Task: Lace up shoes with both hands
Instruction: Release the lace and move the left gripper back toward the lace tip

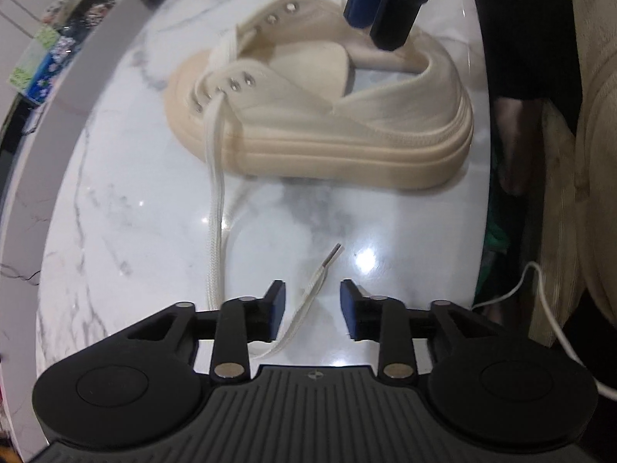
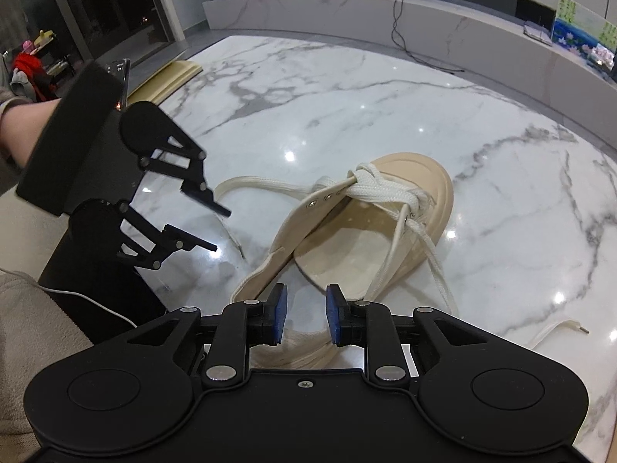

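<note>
A cream platform shoe [image 1: 320, 115] lies on the white marble table [image 1: 127, 212], toe to the left, with its tongue pulled open. One white lace [image 1: 216, 200] runs from a near eyelet down to my left gripper [image 1: 312, 308]. That gripper is open, and the lace end with its metal tip [image 1: 333, 254] lies loose between the pads. In the right wrist view the shoe [image 2: 385, 239] points away, laces [image 2: 380, 189] crossed at the toe. My right gripper [image 2: 306, 316] hovers open over the heel collar [image 2: 293, 347]. The left gripper [image 2: 220, 231] shows open at the left.
The second lace [image 2: 441, 281] trails right across the table to its tip [image 2: 578, 328]. A yellow pad [image 2: 166, 81] lies at the far left edge. A white cable [image 1: 540, 281] and a beige cushion [image 1: 594, 154] lie off the table's right side. A person's forearm [image 2: 19, 131] holds the left gripper.
</note>
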